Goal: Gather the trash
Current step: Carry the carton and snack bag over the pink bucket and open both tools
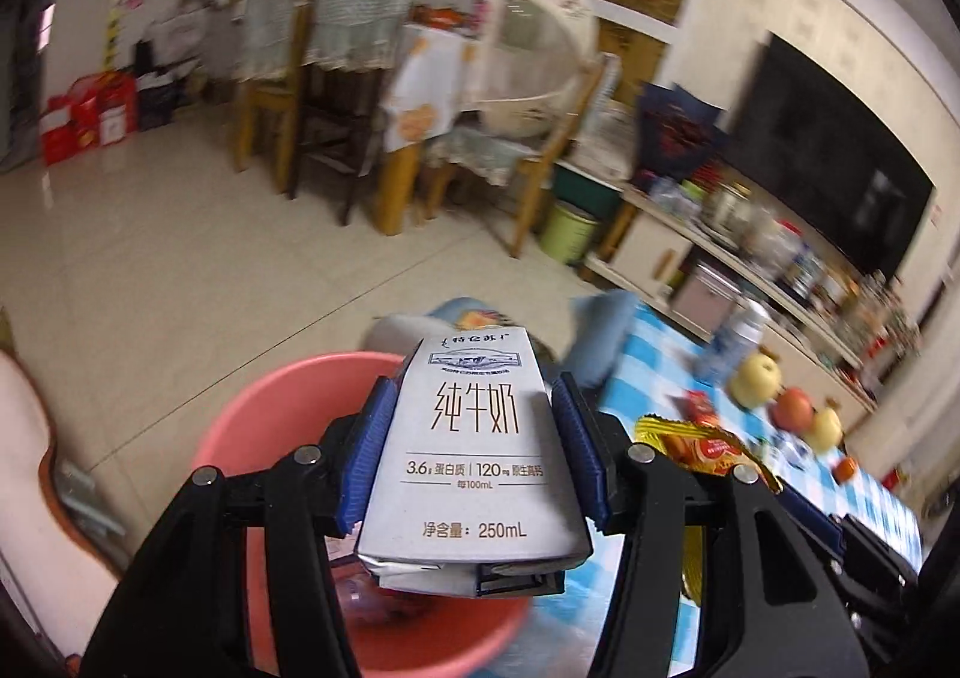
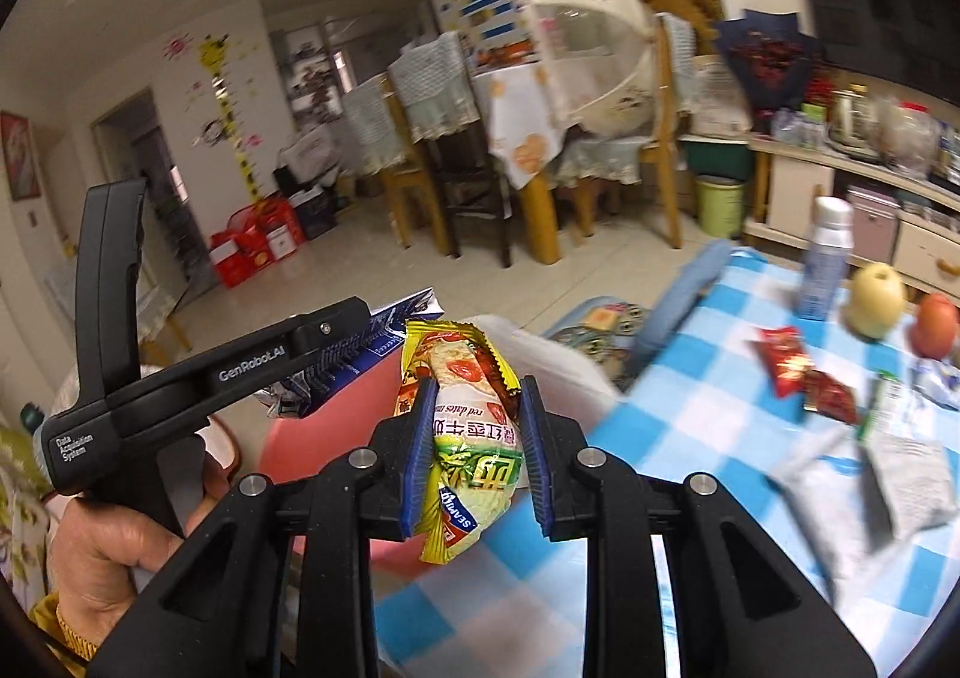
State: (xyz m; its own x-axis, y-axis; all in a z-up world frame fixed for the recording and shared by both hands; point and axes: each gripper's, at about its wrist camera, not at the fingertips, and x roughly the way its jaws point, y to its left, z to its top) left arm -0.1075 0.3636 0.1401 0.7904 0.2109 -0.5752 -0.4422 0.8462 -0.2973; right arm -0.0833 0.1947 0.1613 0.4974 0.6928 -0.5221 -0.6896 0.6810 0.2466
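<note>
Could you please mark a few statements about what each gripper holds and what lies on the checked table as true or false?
1. The left gripper is clamped on a white 250 mL milk carton. True.
2. The right gripper is open and holds nothing. False: it is shut on a yellow-green snack wrapper.
3. A round pink plastic basin shows behind the milk carton. True.
4. The blue-and-white checked tablecloth bears no fruit. False: a yellow apple and a red apple sit on it.
5. Red snack wrappers lie on the tablecloth. True.
</note>
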